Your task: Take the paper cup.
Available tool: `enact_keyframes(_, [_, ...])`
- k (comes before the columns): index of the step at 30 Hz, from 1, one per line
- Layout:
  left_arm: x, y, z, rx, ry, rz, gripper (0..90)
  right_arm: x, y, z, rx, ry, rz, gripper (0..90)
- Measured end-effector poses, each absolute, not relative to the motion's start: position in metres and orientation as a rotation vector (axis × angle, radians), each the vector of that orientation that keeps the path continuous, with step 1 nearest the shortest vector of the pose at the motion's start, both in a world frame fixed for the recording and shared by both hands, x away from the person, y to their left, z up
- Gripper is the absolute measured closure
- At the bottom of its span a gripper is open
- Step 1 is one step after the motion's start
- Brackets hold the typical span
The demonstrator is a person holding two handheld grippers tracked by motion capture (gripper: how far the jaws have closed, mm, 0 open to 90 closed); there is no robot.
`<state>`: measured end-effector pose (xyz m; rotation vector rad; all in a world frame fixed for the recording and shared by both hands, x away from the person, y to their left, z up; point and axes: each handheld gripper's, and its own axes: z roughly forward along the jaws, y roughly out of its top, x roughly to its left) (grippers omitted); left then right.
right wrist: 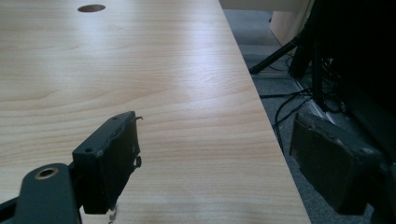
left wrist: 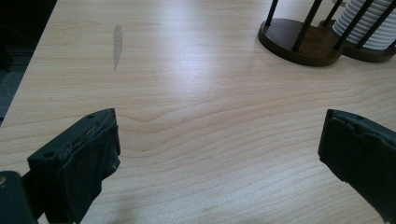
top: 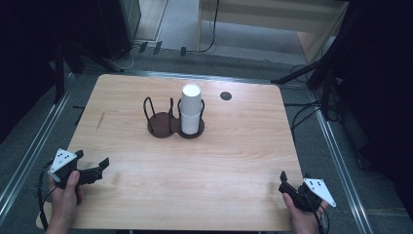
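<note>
A dark wooden cup holder (top: 160,126) with two round bases and thin black uprights stands at the middle of the table's far half. Its right base holds a stack of white paper cups (top: 191,109); the left base is bare. My left gripper (top: 92,158) rests near the table's front left corner, held by a hand, jaws wide open with nothing between them. In the left gripper view it (left wrist: 219,130) points at the holder (left wrist: 299,44) and cups (left wrist: 366,25), far off. My right gripper (top: 293,178) sits at the front right corner, open and holding nothing (right wrist: 215,135).
The light wooden table (top: 219,161) has a small round cable hole (top: 225,95) (right wrist: 91,8) at the back right. Black stands and cables crowd the floor right of the table. A grey scuff (left wrist: 117,44) marks the left side.
</note>
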<state>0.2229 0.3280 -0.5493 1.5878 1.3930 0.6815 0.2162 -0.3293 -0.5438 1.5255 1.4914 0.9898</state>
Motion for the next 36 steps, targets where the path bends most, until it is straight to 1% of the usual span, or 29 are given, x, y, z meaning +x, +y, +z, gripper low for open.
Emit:
enact_keyframes(7, [0.229,0.328,-0.551,1.593,1.404,0.681,0.0,0.218,-0.333,-0.543,1.556,1.48,1.011,14.2])
enact_keyframes(12, [0.228,0.33,-0.55,1.564,1.423,0.684,0.0,0.219,-0.331,-0.541,1.545,1.512,1.003,14.0])
enact_keyframes(16, [0.227,0.331,-0.55,1.543,1.43,0.682,0.0,0.222,-0.32,-0.529,1.505,1.487,0.936,14.9])
enact_keyframes(27, [0.224,0.327,-0.551,1.56,1.421,0.723,0.0,0.224,-0.296,-0.505,1.386,1.557,0.996,15.2])
enact_keyframes(36, [0.223,0.327,-0.551,1.56,1.428,0.722,0.0,0.242,-0.275,-0.485,1.334,1.615,1.047,15.2])
